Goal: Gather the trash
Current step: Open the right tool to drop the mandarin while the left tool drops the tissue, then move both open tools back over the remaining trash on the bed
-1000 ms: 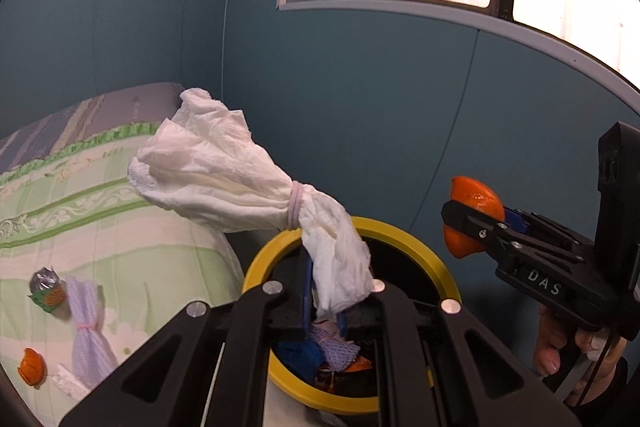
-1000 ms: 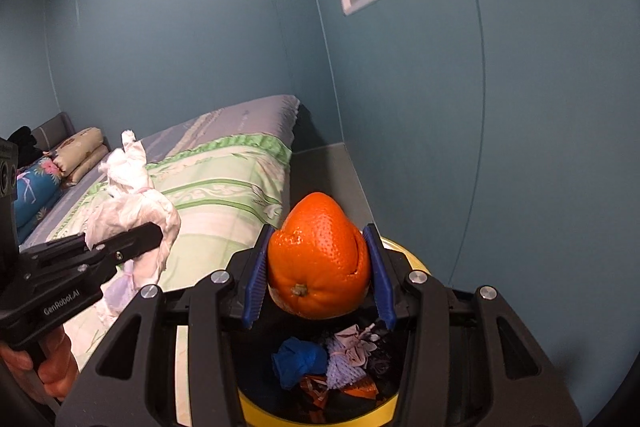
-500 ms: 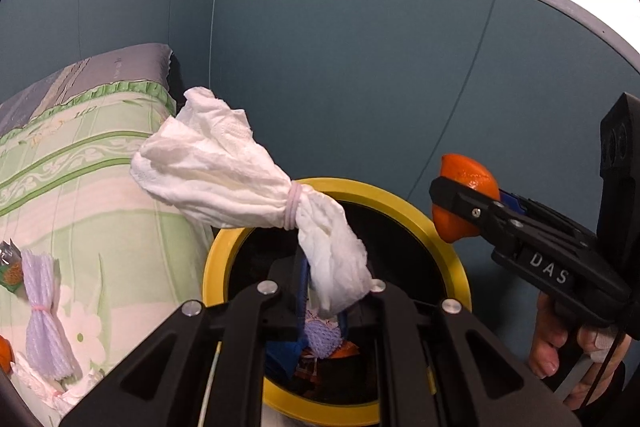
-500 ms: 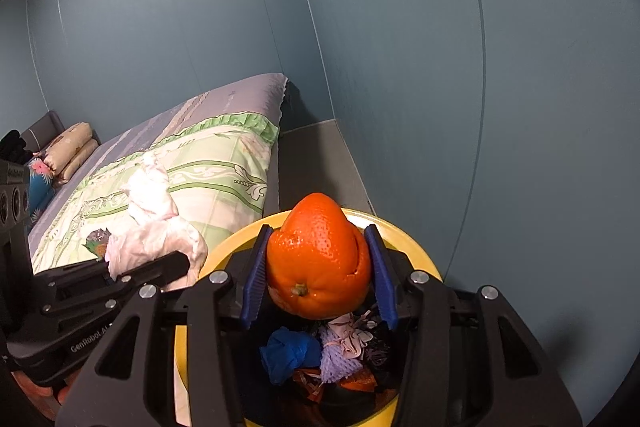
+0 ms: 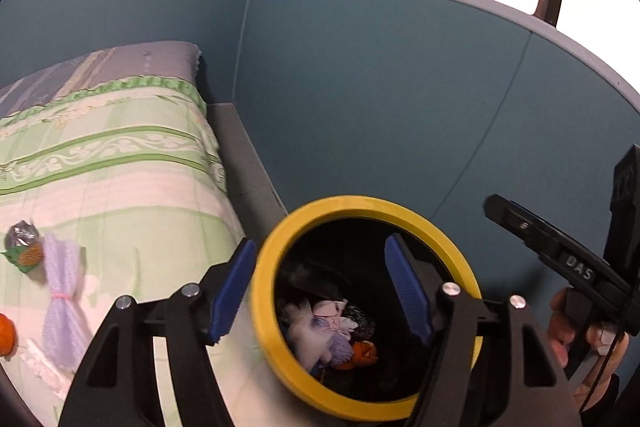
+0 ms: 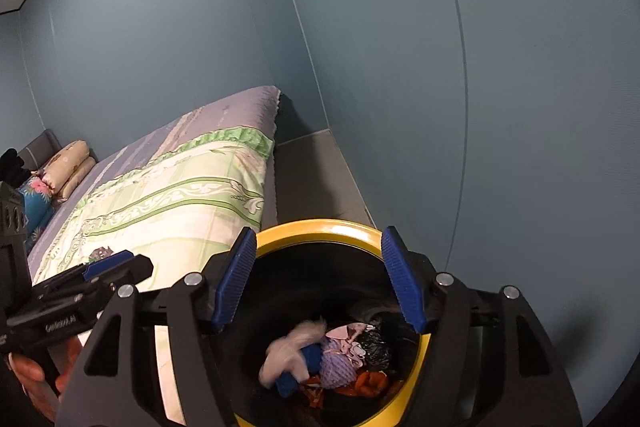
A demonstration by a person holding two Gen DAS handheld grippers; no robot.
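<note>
Left gripper (image 5: 320,289) angled down over round black bin with yellow rim (image 5: 280,239), blue pads just spread wide, nothing between. Crumpled white tissue bundle (image 5: 310,331) below, inside bin among mixed scraps. Right gripper (image 6: 318,279) tilted likewise above same bin, jaws just parted, empty; orange peel pieces (image 6: 370,381) at bin's bottom.

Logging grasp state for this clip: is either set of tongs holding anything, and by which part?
Nothing is held. The left tongs and right tongs have just been opening; both stand open and empty above the yellow-rimmed bin.
</note>
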